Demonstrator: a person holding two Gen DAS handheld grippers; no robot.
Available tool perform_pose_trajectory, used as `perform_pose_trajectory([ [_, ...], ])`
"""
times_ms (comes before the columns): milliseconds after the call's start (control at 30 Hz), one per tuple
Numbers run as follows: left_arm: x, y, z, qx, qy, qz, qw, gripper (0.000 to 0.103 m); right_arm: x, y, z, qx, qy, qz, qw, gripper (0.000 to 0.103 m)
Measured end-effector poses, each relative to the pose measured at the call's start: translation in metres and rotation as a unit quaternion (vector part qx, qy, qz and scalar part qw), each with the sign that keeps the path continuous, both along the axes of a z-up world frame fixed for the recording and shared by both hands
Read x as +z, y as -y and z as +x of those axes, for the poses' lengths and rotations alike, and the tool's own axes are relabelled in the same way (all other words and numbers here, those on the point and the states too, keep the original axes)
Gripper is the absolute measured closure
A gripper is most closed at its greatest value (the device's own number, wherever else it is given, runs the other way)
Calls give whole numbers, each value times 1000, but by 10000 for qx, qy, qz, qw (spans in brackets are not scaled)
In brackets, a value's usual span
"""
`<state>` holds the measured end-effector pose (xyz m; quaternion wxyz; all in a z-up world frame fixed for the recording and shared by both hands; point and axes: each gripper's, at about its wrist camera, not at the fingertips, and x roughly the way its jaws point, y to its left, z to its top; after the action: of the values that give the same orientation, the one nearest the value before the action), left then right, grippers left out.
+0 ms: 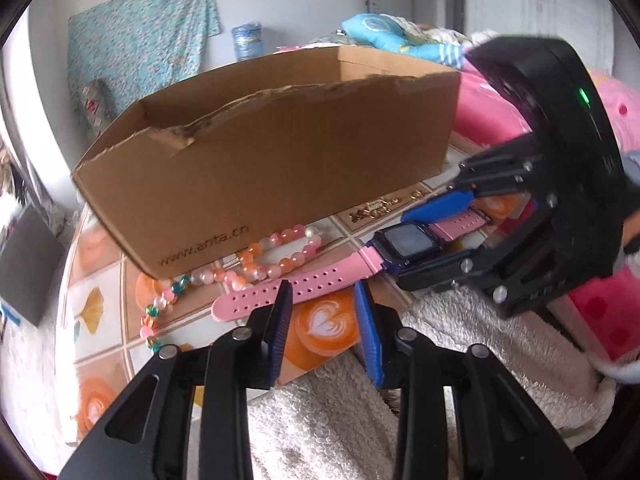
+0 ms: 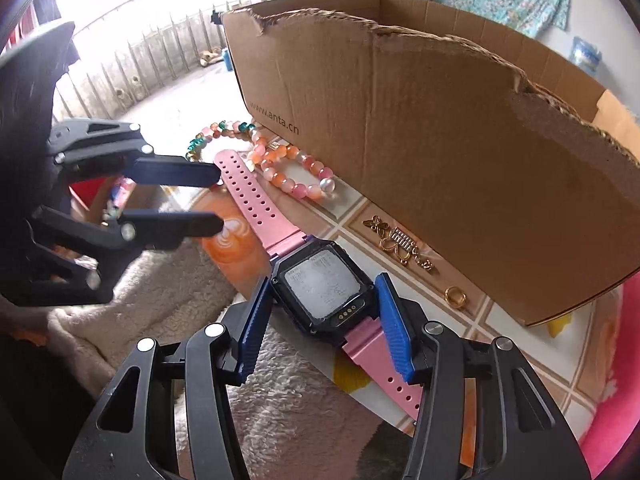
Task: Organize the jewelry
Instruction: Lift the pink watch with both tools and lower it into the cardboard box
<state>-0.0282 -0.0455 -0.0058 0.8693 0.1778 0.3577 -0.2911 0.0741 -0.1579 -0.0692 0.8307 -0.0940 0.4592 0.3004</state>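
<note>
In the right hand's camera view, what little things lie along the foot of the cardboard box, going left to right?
Beaded bracelets → gold charm piece → gold ring, all lying loose beside the cardboard box.

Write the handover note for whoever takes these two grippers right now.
Left gripper: open, empty, just short of the long strap end of the pink watch.
Right gripper: jaws straddle the watch case, one pad on each side; a firm clamp is not clear from these views.
Watch lies flat on the tablecloth in front of the cardboard box.
Bead bracelets, gold charms and gold ring also lie outside, along the box's front wall.
Done: nothing seen boxed; the box's inside is hidden.
Left: lift the watch in, then the beads, charms and ring.
</note>
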Motion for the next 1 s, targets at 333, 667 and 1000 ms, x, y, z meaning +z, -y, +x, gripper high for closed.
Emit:
perform_pose_trajectory([
  [333, -14, 34, -3, -565, 300, 1018, 9927, 67, 9, 25, 20, 290, -827, 809, 9929, 54],
  [667, -12, 49, 18, -469, -7, 887, 9950, 93, 11, 36, 22, -60, -1108, 1144, 9872, 54],
  [1000, 0, 33, 63, -164, -1353, 64, 9906, 99, 24, 42, -14, -515, -107, -476, 9975, 63],
])
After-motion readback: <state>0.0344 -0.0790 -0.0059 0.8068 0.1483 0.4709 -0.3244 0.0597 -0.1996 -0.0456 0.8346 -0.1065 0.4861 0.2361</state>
